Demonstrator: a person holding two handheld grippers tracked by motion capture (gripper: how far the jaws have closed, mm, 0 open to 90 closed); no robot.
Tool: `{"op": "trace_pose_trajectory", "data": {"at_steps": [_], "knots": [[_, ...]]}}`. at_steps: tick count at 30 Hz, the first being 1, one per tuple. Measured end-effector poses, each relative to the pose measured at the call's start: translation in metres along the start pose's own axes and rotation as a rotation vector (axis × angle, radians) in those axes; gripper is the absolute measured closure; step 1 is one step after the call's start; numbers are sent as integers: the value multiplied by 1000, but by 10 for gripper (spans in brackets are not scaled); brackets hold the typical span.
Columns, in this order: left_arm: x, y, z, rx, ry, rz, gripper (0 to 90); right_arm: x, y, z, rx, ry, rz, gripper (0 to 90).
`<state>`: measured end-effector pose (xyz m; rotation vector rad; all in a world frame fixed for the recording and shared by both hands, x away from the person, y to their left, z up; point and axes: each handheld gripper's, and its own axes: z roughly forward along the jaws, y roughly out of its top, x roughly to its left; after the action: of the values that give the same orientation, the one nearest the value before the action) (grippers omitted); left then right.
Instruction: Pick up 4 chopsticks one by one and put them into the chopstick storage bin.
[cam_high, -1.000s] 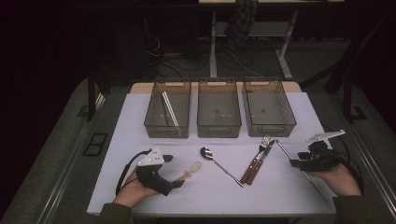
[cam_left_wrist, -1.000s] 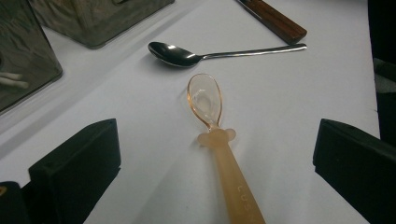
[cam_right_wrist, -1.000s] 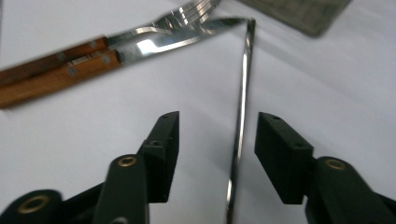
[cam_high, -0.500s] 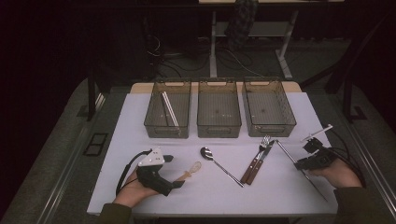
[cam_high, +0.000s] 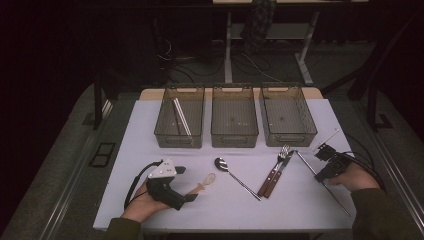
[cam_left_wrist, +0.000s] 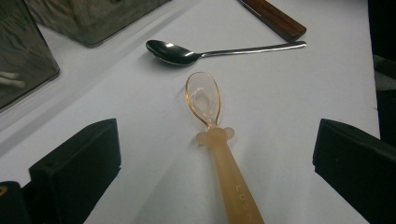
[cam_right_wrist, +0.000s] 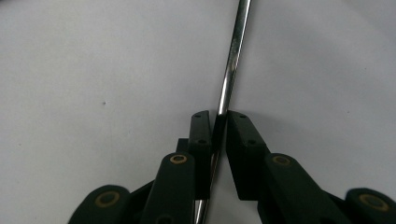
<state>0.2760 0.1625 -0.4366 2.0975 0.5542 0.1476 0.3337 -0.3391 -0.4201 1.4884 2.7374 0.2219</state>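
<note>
From above, three clear bins (cam_high: 233, 116) stand in a row at the back of the white table (cam_high: 150, 145). In front lie one steel spoon (cam_high: 236, 175), one plastic spoon (cam_high: 203, 183), two wooden-handled pieces (cam_high: 274, 171) and one long metal rod (cam_high: 322, 181) running diagonally, far end toward the bins. The left gripper (cam_high: 186, 184) rests by the plastic spoon; the right gripper (cam_high: 320, 159) sits on the rod.

In the left gripper view, the jaws stand wide apart either side of the plastic spoon (cam_left_wrist: 215, 135), bowl pointing away.

In the right gripper view, the jaws are clamped on the rod (cam_right_wrist: 230, 70), which runs straight ahead.
</note>
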Motion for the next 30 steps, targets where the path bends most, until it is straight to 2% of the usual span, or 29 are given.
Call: {"op": "trace_pose_trajectory", "data": {"at_steps": [5, 16, 20, 27, 30], "knots": [[0, 0, 0, -2, 2, -1, 0, 0, 5, 1, 31, -8, 3, 840], [-1, 0, 0, 1, 0, 2, 0, -4, -5, -3, -23, 22, 24, 852], [0, 1, 1, 2, -1, 3, 0, -6, -14, -10, -87, 37, 39, 852], [-1, 1, 1, 5, 0, 4, 0, -5, -27, -24, -264, 90, 47, 852], [-1, 1, 1, 1, 0, 5, 0, -1, -29, -30, -327, 94, 43, 853]]}}
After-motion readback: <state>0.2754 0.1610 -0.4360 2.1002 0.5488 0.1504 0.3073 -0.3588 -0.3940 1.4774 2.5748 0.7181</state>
